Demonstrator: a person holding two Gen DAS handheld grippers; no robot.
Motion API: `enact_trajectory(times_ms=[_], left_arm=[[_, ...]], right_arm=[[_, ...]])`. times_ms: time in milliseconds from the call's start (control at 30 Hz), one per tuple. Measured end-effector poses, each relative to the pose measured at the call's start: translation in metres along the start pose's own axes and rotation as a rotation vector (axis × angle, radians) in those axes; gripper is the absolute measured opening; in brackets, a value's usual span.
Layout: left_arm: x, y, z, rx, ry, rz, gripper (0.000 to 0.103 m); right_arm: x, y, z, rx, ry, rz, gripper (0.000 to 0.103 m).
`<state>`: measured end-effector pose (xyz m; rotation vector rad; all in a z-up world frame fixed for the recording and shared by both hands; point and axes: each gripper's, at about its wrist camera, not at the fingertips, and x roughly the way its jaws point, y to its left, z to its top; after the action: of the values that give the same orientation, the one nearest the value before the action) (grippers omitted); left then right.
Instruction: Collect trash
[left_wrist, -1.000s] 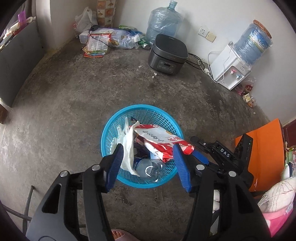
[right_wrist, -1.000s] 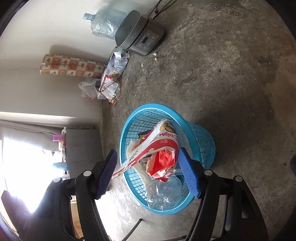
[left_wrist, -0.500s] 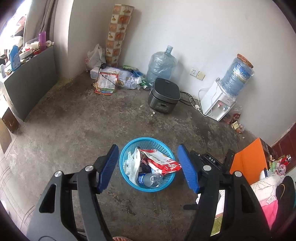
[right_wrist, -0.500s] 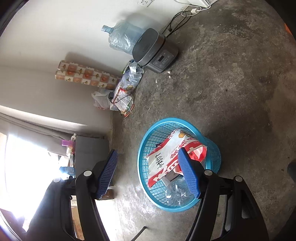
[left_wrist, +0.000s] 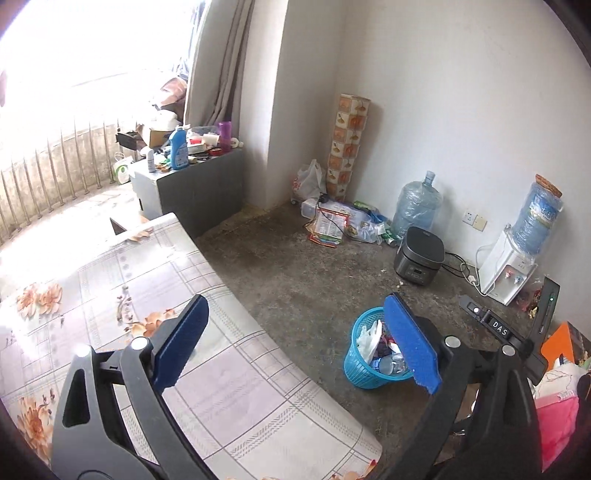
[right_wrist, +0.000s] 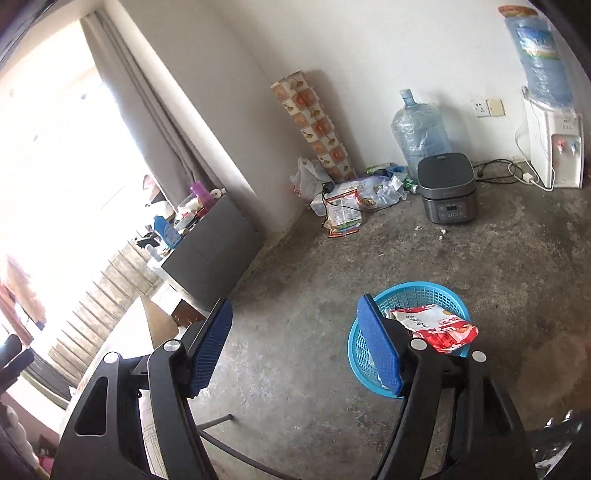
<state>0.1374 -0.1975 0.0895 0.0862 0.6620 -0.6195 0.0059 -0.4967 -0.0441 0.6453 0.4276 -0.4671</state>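
With nothing between them, both tongs (left_wrist: 295, 343) (right_wrist: 297, 347) tilt downward, just opened wider.

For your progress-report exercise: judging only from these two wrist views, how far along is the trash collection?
Done: the blue plastic mesh basket on the concrete floor already holds a red-and-white snack wrapper, a clear plastic bottle and white crumpled plastic. In hand: nothing; the left gripper and right gripper are both open and empty, jaws just widened. Left: the heap of wrappers and bags by the far wall.

Rough concrete floor (right_wrist: 480, 258), blue plastic mesh basket (right_wrist: 417, 293)
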Motion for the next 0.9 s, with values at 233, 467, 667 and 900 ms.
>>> enact_trajectory(times_ms=[233, 467, 667, 900], left_arm=[[-0.056, 0.050, -0.068, -0.143, 0.046, 0.300, 0.094], [-0.093, 0.072, -0.113, -0.125, 0.030, 0.532, 0.094], [-0.096, 0.077, -0.139, -0.123, 0.156, 0.528, 0.094], [-0.082, 0.083, -0.163, -0.223, 0.266, 0.488, 0.094]], right_arm=[[-0.040, 0.104, -0.029, -0.282, 0.005, 0.107, 0.089], [-0.081, 0.177, -0.062, -0.498, -0.046, 0.128, 0.096], [-0.113, 0.218, -0.099, -0.722, -0.064, 0.096, 0.096], [-0.098, 0.218, -0.134, -0.797, 0.161, -0.035, 0.096]])
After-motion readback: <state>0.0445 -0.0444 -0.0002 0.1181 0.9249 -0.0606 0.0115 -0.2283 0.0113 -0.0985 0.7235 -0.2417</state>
